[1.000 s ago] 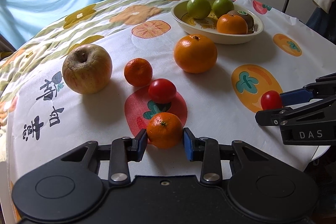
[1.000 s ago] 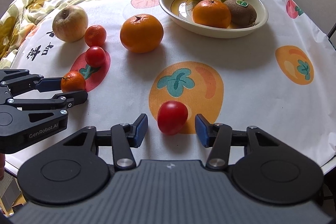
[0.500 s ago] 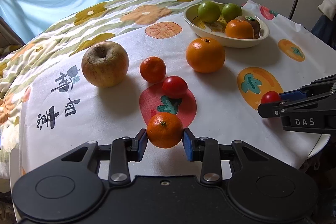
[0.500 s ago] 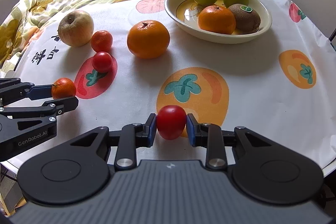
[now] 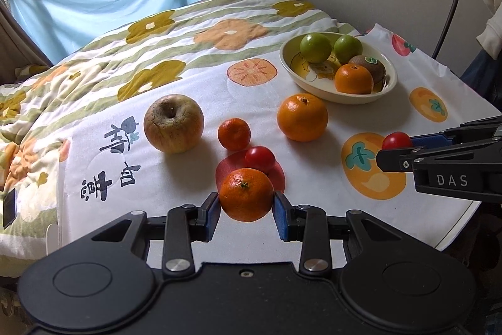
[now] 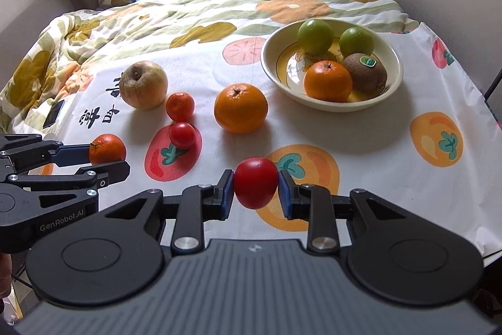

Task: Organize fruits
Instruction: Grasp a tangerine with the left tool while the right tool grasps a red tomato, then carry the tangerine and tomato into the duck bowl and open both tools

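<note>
My left gripper (image 5: 246, 209) is closed on a small mandarin (image 5: 246, 193), its blue pads pressed to both sides of the fruit above the tablecloth (image 5: 313, 165); my right gripper (image 6: 255, 193) likewise clamps a red tomato (image 6: 255, 186) between its pads. On the cloth lie an apple (image 6: 143, 89), a second small mandarin (image 6: 179, 106), a second tomato (image 6: 183, 135) and a large orange (image 6: 240, 108). The bowl (image 6: 393, 83) beyond them holds two green fruits, an orange and a kiwi.
</note>
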Motion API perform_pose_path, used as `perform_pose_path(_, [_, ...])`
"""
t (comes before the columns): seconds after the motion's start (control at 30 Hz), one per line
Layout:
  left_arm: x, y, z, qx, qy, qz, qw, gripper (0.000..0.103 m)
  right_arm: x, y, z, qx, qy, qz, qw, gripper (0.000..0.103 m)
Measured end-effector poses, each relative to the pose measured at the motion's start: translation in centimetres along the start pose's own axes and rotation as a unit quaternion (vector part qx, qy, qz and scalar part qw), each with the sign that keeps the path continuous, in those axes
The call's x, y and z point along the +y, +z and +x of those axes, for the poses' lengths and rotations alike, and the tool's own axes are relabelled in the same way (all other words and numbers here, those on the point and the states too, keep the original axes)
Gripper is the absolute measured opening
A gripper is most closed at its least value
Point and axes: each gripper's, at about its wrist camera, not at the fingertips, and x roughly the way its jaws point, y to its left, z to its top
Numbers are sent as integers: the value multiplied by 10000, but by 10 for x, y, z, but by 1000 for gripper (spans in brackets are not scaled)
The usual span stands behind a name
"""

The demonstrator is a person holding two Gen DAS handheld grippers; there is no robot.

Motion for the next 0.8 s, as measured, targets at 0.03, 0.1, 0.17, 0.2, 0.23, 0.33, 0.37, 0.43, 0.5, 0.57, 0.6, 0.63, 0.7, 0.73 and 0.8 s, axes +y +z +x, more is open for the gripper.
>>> perform_pose_path(0.03, [-2, 3, -2, -16, 9, -39, 10000, 40, -2, 3, -2, -19, 20, -14, 10000, 44])
perform_pose_path(0.1, [-8, 11, -5, -70, 41, -118, 9999, 40, -9, 9, -7, -47, 62, -69, 9999, 44])
perform_pose_path(0.17, [-15, 20, -9, -133, 91, -158, 9997, 40, -18, 16, -11, -82, 109, -136, 9998, 45])
perform_pose_path(0.2, [-19, 23, -10, -153, 109, -179, 9997, 40, -22, 20, -13, -98, 129, -168, 9997, 44])
perform_pose_path(0.23, [-23, 28, -10, -173, 130, -210, 9995, 40, -27, 24, -14, -111, 147, -190, 9996, 44])
perform_pose_path(0.33, [-36, 43, -11, -226, 189, -317, 9991, 40, -44, 37, -17, -152, 234, -271, 9992, 45])
perform_pose_path(0.37, [-40, 48, -10, -241, 206, -361, 9988, 40, -50, 41, -17, -166, 264, -314, 9990, 45])
perform_pose_path(0.43, [-49, 59, -7, -268, 244, -441, 9984, 40, -61, 50, -17, -190, 307, -400, 9985, 45])
perform_pose_path(0.5, [-60, 71, -3, -286, 266, -519, 9979, 40, -72, 60, -15, -218, 346, -488, 9980, 44])
perform_pose_path(0.57, [-68, 82, 2, -309, 274, -560, 9976, 40, -85, 71, -13, -251, 377, -567, 9974, 44])
perform_pose_path(0.6, [-73, 88, 5, -320, 282, -574, 9974, 40, -91, 76, -11, -269, 388, -602, 9971, 44])
perform_pose_path(0.63, [-78, 95, 9, -329, 292, -590, 9973, 40, -97, 81, -9, -283, 398, -629, 9968, 44])
perform_pose_path(0.7, [-87, 109, 20, -344, 315, -634, 9969, 40, -110, 91, -5, -311, 419, -688, 9963, 44])
perform_pose_path(0.73, [-90, 114, 25, -343, 315, -654, 9968, 40, -116, 96, -3, -321, 427, -713, 9960, 44])
perform_pose_path(0.8, [-97, 127, 38, -333, 355, -679, 9965, 40, -127, 106, 4, -345, 437, -771, 9955, 44])
